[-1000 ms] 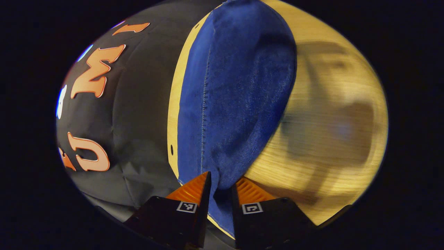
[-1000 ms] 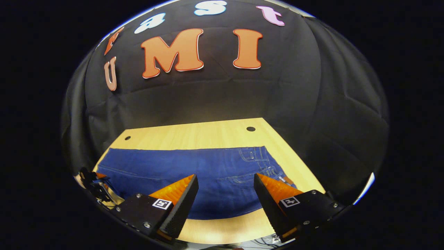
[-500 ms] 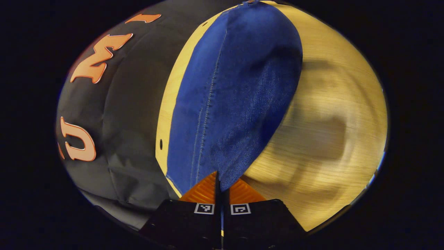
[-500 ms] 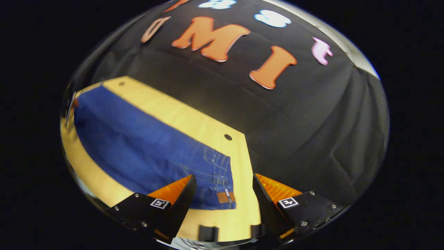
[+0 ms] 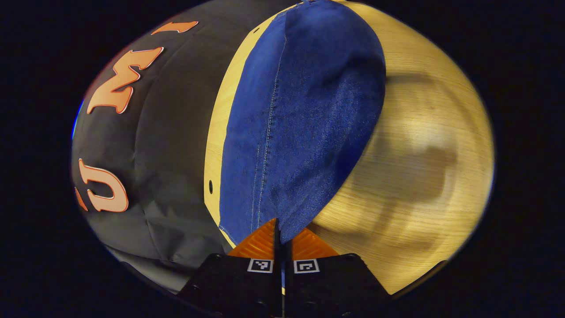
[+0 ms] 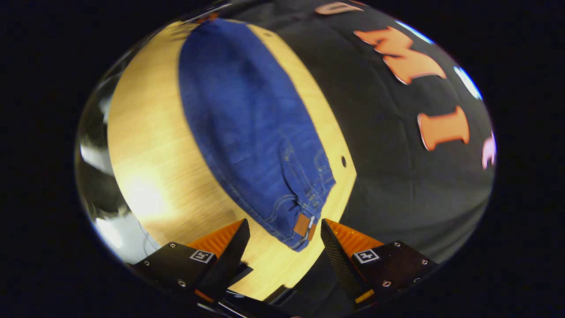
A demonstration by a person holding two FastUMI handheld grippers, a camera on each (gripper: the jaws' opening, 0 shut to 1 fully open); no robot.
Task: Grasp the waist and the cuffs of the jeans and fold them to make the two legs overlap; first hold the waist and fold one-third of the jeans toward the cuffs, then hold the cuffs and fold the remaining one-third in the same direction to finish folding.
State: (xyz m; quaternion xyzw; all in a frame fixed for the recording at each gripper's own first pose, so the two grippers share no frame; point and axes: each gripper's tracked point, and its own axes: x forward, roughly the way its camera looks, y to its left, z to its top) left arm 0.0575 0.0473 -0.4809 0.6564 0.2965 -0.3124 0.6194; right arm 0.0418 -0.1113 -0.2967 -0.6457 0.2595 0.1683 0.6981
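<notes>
Lying flat on the table (image 6: 145, 168), the jeans (image 6: 247, 132) are running lengthwise away from both grippers. Left gripper (image 5: 282, 234) is clamping the cuff end; right gripper (image 6: 282, 229) is hovering spread, waist corner lying just ahead between its 2 fingers.

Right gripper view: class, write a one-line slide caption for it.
Open right gripper poised at the waist end of the jeans, which lie lengthwise on the wooden table.

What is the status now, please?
Left gripper shut on jeans cuff end. Right gripper open, straddling waist. Table, nothing blocking.
</notes>
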